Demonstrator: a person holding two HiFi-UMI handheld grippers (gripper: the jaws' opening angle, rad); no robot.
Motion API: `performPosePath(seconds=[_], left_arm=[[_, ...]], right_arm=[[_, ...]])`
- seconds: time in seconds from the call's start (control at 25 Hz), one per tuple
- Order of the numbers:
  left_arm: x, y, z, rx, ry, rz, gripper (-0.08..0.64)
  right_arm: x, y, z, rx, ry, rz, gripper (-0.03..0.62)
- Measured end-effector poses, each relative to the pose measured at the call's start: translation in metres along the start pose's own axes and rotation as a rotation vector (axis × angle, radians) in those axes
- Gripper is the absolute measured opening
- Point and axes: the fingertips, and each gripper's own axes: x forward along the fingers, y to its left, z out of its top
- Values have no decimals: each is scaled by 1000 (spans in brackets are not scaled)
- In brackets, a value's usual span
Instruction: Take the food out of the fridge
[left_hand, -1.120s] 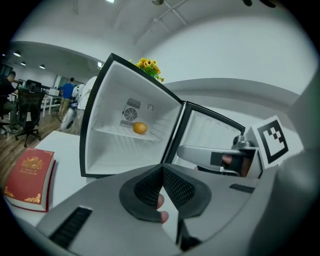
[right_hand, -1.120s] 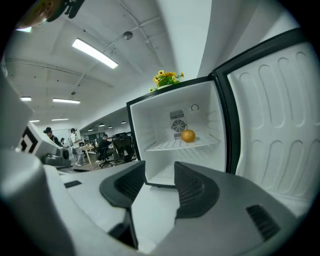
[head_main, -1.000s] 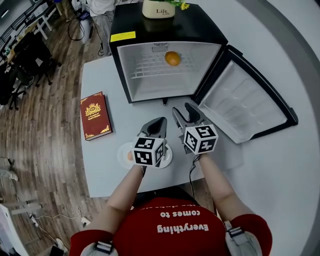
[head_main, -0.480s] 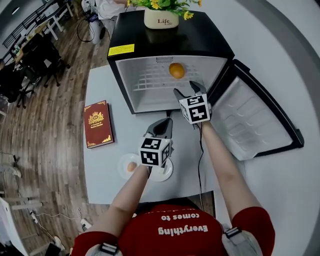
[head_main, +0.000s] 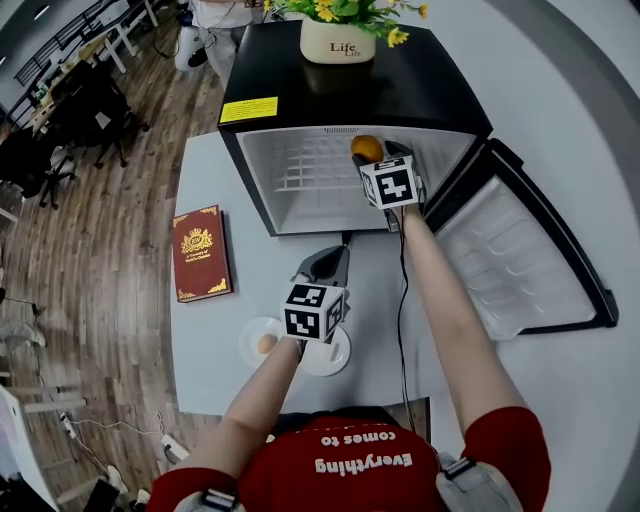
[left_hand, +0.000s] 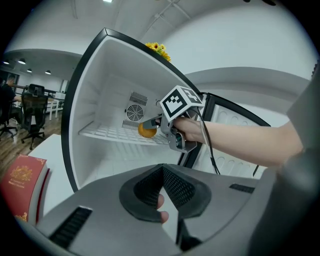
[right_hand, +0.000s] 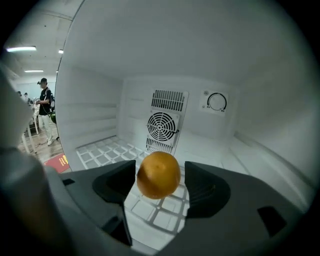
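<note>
Having swung into the mini fridge (head_main: 300, 195), now straddles the orange (right_hand: 158, 175) with right gripper (right_hand: 160, 182) freshly spread, not pinching; calls for closing next, left gripper (left_hand: 163, 175) pressed together, idle.

From the head camera I am looking steeply down, from well above, onto the white rectangular table (head_main: 205, 165). The black mini fridge with a white inside (head_main: 400, 90) is standing open at the top of that picture. The left gripper view is looking almost level from the table's near part toward the fridge mouth, far enough back to take in the whole opening. The right gripper view is sitting right in that mouth, facing the back wall and its round white fan grille (right_hand: 162, 126) at close range. All three views are sharing the white wire shelf (head_main: 305, 170) and the round orange fruit (head_main: 366, 148) on it.
</note>
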Motion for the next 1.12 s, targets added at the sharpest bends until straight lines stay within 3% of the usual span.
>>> performPosePath(seconds=[0.56,0.88,1.12], left_arm=[[12,15,-14,-38,26,4,0],[8,16,-13,-34,22,9,0],[-4,14,-8,-24,5,16,0]], right_arm=[[27,0,0,18,21,13,282],[-1,10,14,48,-88,46,282],[-44,30,8,136,-152,100,282]])
